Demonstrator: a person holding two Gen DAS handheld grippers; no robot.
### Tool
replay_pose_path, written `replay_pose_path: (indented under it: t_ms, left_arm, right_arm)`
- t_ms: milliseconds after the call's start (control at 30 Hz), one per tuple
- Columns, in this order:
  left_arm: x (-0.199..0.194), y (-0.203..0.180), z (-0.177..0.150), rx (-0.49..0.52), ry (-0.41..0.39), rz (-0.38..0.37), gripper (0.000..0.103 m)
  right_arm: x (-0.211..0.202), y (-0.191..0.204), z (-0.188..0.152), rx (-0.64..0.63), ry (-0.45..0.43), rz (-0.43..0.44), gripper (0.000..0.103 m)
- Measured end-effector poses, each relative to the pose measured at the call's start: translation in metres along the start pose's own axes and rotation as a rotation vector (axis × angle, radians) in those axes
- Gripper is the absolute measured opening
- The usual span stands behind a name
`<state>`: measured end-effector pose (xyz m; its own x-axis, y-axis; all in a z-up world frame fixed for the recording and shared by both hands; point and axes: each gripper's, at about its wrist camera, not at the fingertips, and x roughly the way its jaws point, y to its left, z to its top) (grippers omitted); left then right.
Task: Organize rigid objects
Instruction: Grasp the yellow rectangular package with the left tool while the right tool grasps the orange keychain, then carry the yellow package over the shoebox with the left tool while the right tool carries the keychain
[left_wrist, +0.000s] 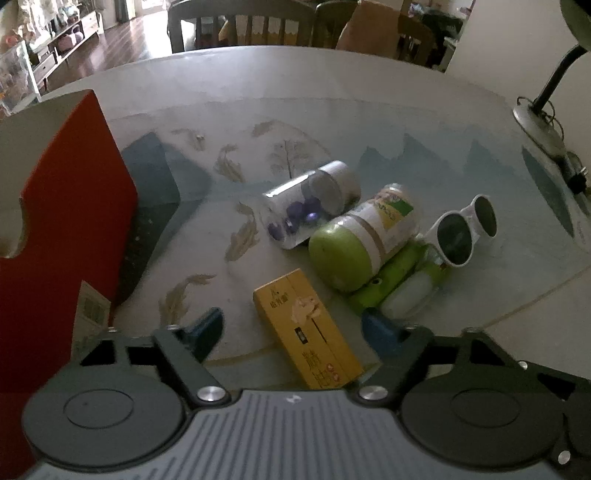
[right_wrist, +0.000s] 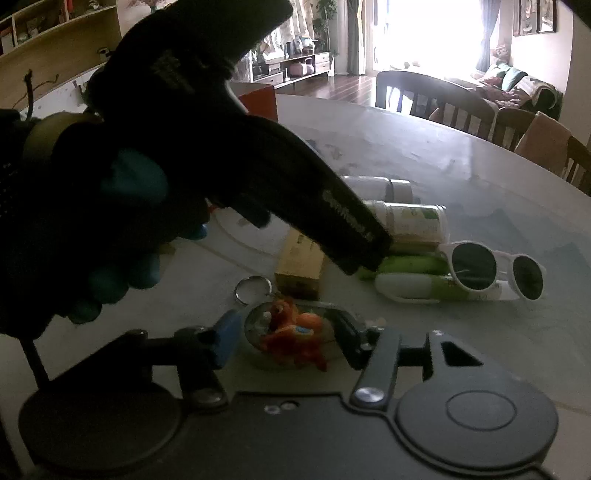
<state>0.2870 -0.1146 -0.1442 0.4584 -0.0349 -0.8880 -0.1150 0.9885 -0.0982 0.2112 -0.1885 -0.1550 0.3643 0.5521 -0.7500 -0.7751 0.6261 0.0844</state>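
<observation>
Nearest in the right wrist view, the right gripper (right_wrist: 288, 341) has its blue-padded fingers on either side of a small clear capsule keychain with an orange plush figure inside (right_wrist: 291, 332); whether the pads press it or only bracket it I cannot tell. Its metal key ring (right_wrist: 253, 290) lies on the worktop (right_wrist: 443, 166) at 11 o'clock from the capsule.

In the left wrist view, the left gripper (left_wrist: 295, 332) hangs spread wide and empty above the near end of a flat yellow cardboard box (left_wrist: 308, 328). At 1 o'clock beyond the box lie a green-capped plastic jar on its side (left_wrist: 364, 236), a bright green tube (left_wrist: 388, 280) and a pale capped bottle (left_wrist: 410, 293) just beside it, and white-framed round sunglasses (left_wrist: 465, 229). Behind the jar, at 12 o'clock, a clear jar holding purple pieces (left_wrist: 306, 206) lies tipped over. A tall red open-topped box (left_wrist: 70, 206) stands at 9 o'clock.

By my judgement the sorting has barely begun: every visible item sits loose on the worktop, and the red box's interior is hidden.
</observation>
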Motion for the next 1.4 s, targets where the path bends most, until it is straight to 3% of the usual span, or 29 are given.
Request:
replay_pose_path:
  t_ms: [267,433,1133,1400]
  left_arm:
    - [0.005,-0.004,-0.002,0.024,0.005,-0.01,0.053]
    - [0.003,-0.005,-0.002,0.031,0.004,-0.012,0.032]
    - [-0.032,0.014,-0.015,0.02,-0.049,-0.028,0.029]
    - [-0.06,0.023,-0.022,0.014,-0.096,-0.071,0.029]
  right_arm:
    - [-0.001,-0.002,-0.002,-0.009,-0.006,0.003,0.037]
    - [-0.002,0.0,-0.002,-0.012,-0.011,0.0,0.034]
    - [-0.049,-0.007,0.013,0.139,-0.055,-0.015,0.034]
    - [-0.077,-0.008,0.019,0.195,-0.096,-0.035,0.034]
